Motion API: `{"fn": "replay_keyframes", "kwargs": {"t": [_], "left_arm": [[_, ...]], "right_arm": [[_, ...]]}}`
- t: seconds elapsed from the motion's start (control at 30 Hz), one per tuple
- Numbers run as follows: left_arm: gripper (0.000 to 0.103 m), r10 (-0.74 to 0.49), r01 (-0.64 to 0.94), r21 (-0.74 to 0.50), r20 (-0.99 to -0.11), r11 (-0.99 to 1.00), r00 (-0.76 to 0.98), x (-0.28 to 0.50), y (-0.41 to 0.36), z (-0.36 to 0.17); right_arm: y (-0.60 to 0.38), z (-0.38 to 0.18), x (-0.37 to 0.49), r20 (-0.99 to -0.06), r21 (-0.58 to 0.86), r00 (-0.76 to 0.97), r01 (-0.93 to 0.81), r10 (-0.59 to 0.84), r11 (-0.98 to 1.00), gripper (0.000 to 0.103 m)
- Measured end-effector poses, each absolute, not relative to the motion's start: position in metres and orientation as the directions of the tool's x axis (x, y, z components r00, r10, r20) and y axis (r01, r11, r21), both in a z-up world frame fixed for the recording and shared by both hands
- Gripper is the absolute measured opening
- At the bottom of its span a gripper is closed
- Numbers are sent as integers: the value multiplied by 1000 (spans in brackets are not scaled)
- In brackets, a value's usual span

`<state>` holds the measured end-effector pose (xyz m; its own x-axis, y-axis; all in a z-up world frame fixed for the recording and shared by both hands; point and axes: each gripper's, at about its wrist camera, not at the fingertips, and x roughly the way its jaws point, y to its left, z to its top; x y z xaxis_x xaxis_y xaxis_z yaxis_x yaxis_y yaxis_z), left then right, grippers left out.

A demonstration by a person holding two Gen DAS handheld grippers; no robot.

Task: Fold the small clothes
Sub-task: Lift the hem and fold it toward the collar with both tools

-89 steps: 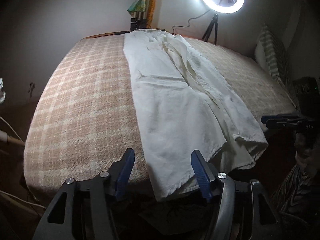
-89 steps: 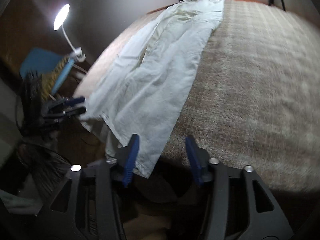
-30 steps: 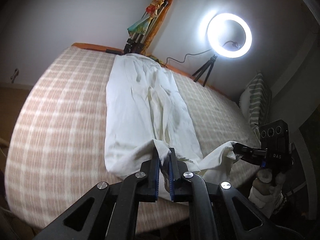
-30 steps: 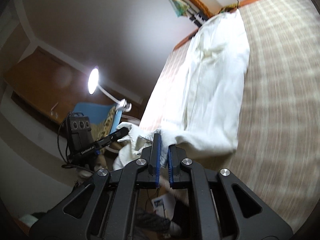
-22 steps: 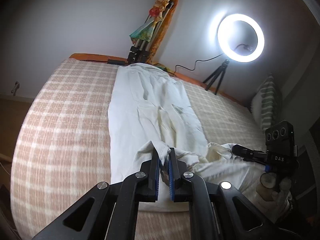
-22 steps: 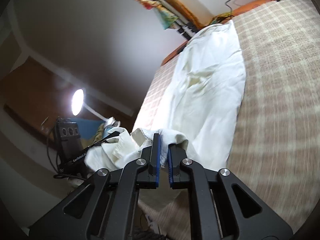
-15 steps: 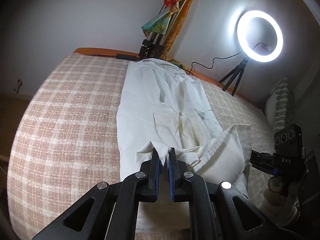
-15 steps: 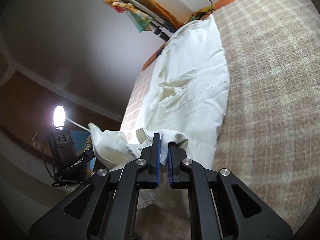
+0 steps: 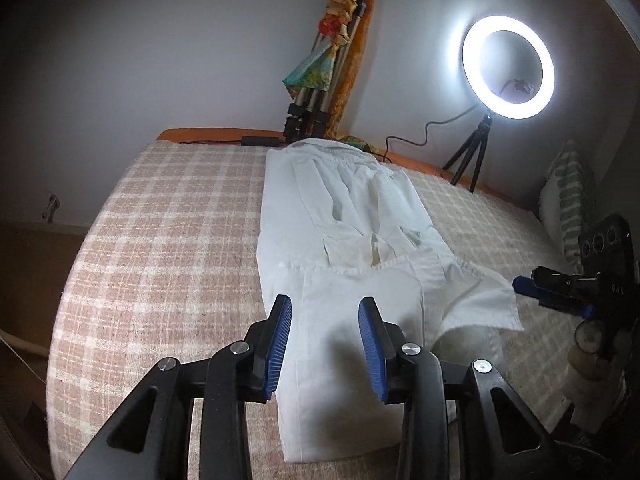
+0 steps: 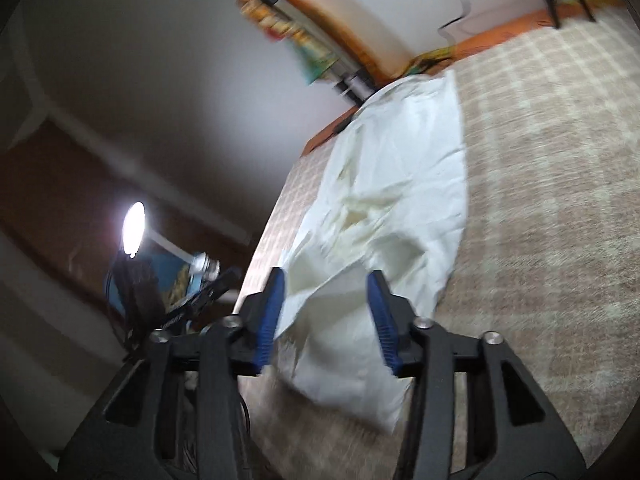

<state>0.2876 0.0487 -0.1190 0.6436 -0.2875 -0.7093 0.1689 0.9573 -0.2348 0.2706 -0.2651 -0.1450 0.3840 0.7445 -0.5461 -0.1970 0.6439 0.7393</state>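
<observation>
The black camera-topped right gripper [image 9: 520, 285] carries small pale lettering, too tiny to make out; white lettering on the black left gripper [image 10: 230, 276] is blurred beyond reading

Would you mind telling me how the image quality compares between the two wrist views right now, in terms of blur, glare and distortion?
Left wrist view: sharp; the ring light blooms with glare on the wall, and fisheye bends the plaid bed cover. Right wrist view: motion-blurred throughout, smearing the white garment and the desk lamp; the right tool stays fairly crisp. Corners vignette dark in both.
</observation>
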Motion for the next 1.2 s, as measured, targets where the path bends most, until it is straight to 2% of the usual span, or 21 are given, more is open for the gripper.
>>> {"fn": "replay_keyframes", "kwargs": {"t": [0.07, 0.23, 0.33, 0.43, 0.5, 0.57, 0.7, 0.77, 0.83, 0.93, 1.13, 1.2], "left_arm": [[34, -256, 189, -175, -725, 966, 640, 286, 39, -126], [36, -305, 177, -250, -739, 952, 601, 292, 35, -132], [36, -243, 190, -156, -728, 969, 641, 292, 24, -124], [36, -168, 168, -75, -740, 983, 651, 296, 25, -128], [37, -175, 156, -97, -751, 983, 637, 300, 35, -135], [43, -200, 143, -141, -765, 980, 612, 306, 44, -145], [45, -221, 134, -177, -776, 975, 590, 319, 45, -160], [41, -214, 141, -161, -779, 977, 590, 325, 39, -163], [26, -197, 147, -135, -775, 980, 600, 328, 34, -164], [11, -178, 142, -114, -763, 983, 622, 327, 32, -163], [6, -135, 120, -70, -698, 990, 703, 316, 35, -149], [7, -119, 100, -67, -685, 993, 719, 318, 38, -149]], "right_arm": [[-246, -145, 264, -560, 718, 330, -263, 760, 644, 34], [-201, -159, 263, -596, 695, 222, -340, 772, 634, 29], [-189, -168, 268, -596, 694, 214, -347, 774, 630, 29], [-194, -166, 271, -546, 736, 212, -340, 810, 585, 29], [-198, -157, 268, -555, 715, 201, -381, 807, 587, 29], [-198, -152, 264, -580, 689, 156, -430, 800, 583, 29], [-200, -165, 264, -659, 623, 177, -416, 731, 663, 29], [-200, -174, 270, -674, 616, 192, -387, 714, 686, 29], [-202, -177, 275, -678, 608, 222, -365, 700, 705, 29], [-208, -176, 282, -662, 620, 262, -335, 703, 709, 29], [-207, -168, 288, -613, 651, 298, -335, 732, 682, 29], [-201, -171, 293, -631, 628, 319, -324, 707, 707, 29]]}}
